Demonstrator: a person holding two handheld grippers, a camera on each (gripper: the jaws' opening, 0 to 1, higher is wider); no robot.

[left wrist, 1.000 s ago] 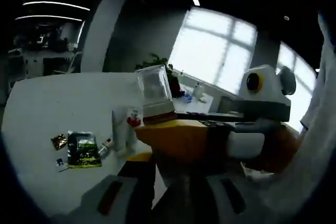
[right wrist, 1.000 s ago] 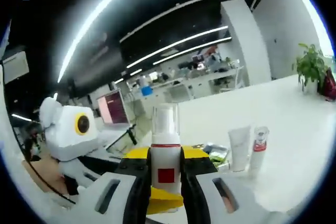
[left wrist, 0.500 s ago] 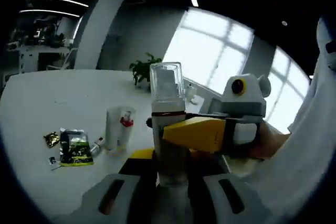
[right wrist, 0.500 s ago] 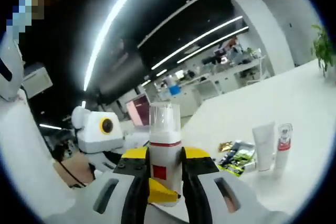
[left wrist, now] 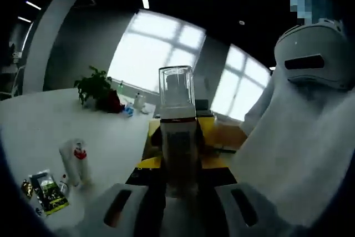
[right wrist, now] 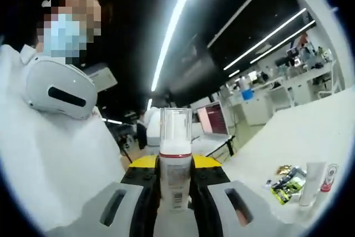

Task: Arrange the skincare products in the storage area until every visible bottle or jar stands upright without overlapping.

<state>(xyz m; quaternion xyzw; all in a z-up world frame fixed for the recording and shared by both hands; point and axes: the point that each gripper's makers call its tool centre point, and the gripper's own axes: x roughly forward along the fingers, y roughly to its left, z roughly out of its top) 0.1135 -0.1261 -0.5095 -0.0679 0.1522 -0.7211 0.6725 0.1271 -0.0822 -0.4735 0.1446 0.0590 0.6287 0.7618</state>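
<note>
Since hoisted well off the table (left wrist: 33,126) with both tools on it, looks like the carry or hand-over step for the pump bottle (left wrist: 177,131), not the set-down yet. Right tool (right wrist: 176,192) clamped on the bottle's body, clear cap pointing to 12 o'clock, so upright enough. Left tool (left wrist: 180,178) hugging the same bottle low down, but too dark there to call it gripped or just alongside, so can't tell.

Next move, just my guess: pick one tool to carry, back the other off, then lower to a bare patch of table near the others and let go only once the base sits flat. Tall and narrow, so probably tippy if dropped in at an angle.

Down on the table: white tube (left wrist: 72,162) and slim red-banded bottle (left wrist: 81,156) standing just beside each other at about 8 o'clock in the left gripper view, around 4 o'clock in the right gripper view. Dark green sachets (left wrist: 47,192) lying flat near them.

Room-wise: big white table, potted plant (left wrist: 94,84) at the far edge near 10 o'clock, bright windows (left wrist: 161,48) behind, long ceiling light strips (right wrist: 177,20), desks and a monitor (right wrist: 213,120) in the background. White sleeve (left wrist: 299,137) at 3 o'clock.
</note>
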